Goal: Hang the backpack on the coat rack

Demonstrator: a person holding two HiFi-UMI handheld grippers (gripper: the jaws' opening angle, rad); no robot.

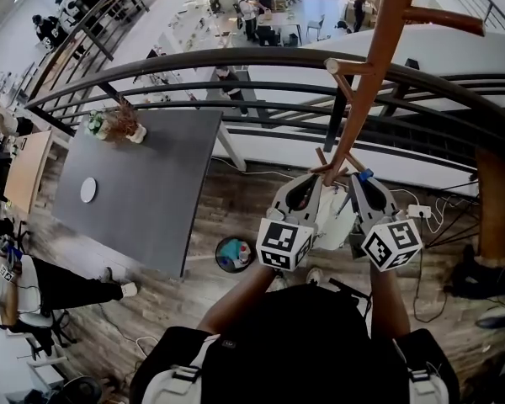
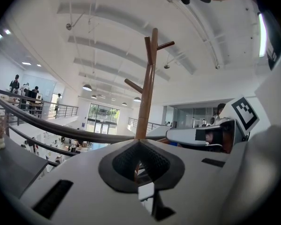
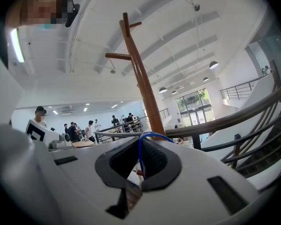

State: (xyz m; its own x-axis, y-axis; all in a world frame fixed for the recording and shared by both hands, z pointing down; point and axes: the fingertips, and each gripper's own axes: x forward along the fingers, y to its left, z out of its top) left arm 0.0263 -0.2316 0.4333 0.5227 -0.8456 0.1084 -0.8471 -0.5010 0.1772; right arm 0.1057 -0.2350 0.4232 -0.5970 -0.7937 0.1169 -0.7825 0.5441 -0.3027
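**Head view: backpack up against the coat rack, not yet hung**

Both grippers are held close together against the rack's pole, and the pale fabric showing between them is, I judge, the backpack. The right claw is closed on a thin blue loop, probably the bag's hanging loop. The left claw is also drawn together, its pads meeting at the tip. A pale sliver shows in the gap, but I cannot tell what it grips. In both gripper views the pole rises just behind the jaws. The nearest peg stands well above them. The step in hand looks like the lift. The next move calls for raising the loop past a peg's tip, settling it over the peg, then opening the claws.
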